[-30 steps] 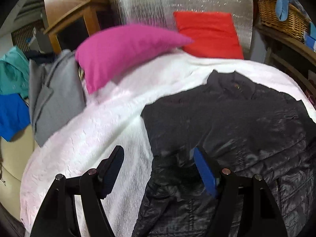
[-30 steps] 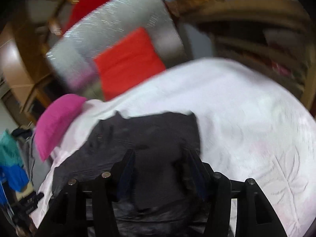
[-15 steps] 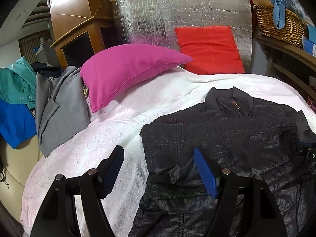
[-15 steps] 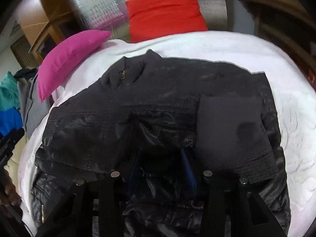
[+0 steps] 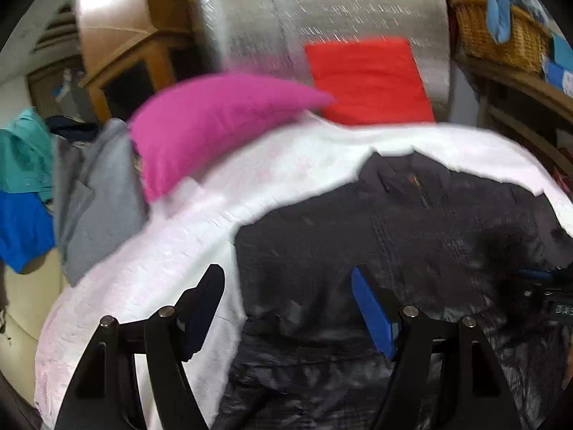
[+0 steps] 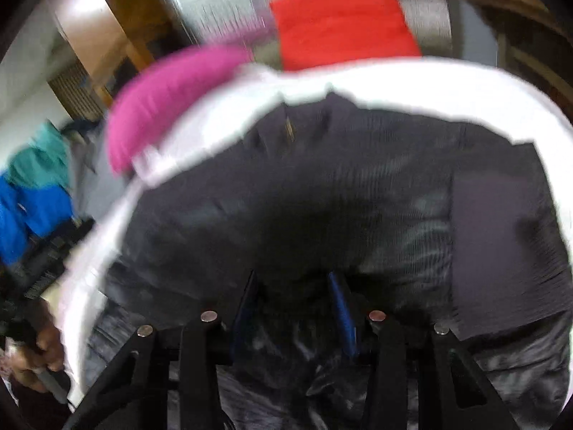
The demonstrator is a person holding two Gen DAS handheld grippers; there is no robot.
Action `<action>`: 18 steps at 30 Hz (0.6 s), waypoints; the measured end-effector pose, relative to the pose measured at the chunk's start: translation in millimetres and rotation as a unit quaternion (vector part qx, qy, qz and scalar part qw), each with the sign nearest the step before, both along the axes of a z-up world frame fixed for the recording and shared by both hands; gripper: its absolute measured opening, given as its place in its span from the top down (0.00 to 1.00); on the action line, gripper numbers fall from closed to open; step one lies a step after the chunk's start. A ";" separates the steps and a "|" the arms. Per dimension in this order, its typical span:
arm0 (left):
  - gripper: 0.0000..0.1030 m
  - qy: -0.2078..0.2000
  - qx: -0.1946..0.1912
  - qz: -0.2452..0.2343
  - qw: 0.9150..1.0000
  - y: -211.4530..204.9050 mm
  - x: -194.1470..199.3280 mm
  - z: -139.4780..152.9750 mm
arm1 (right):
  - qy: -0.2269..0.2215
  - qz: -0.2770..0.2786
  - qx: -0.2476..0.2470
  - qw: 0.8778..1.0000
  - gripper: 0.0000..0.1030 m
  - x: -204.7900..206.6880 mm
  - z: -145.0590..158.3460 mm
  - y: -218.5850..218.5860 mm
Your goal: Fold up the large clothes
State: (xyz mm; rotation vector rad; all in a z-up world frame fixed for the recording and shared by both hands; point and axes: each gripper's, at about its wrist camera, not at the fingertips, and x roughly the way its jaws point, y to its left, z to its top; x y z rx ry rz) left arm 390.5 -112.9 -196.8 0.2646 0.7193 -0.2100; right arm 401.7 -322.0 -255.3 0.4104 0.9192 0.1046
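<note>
At the far left hang teal and blue clothes (image 5: 21,186) beside a grey garment (image 5: 100,197). A pink pillow (image 5: 211,118) rests on the white bedspread (image 5: 172,251), with a red cushion (image 5: 369,79) against a silver panel (image 5: 322,18) behind it. The black jacket (image 5: 394,236) lies spread flat on the bedspread, collar toward the cushion. The left gripper (image 5: 288,304) hovers with jaws wide apart over the jacket's left edge, gripping nothing. The right gripper (image 6: 295,301) sits low over the jacket's middle, jaws partly apart with dark fabric between them; whether they pinch it is unclear. A basket (image 5: 501,36) stands on the right.
</note>
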 end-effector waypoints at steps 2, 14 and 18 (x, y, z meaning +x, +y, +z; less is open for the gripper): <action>0.27 0.063 0.023 -0.010 0.998 -9.5 12.4 -25.3 | -0.009 -0.002 0.006 1.000 0.56 -0.8 7.0 -6.8; 0.26 0.109 0.009 0.032 0.993 6.7 35.9 -41.8 | -0.014 -0.187 0.120 0.975 0.48 -19.2 -19.2 -140.7; 0.25 0.115 0.060 0.021 0.991 -2.3 30.3 -54.5 | -0.033 -0.177 0.115 0.977 0.48 -25.0 0.8 -139.5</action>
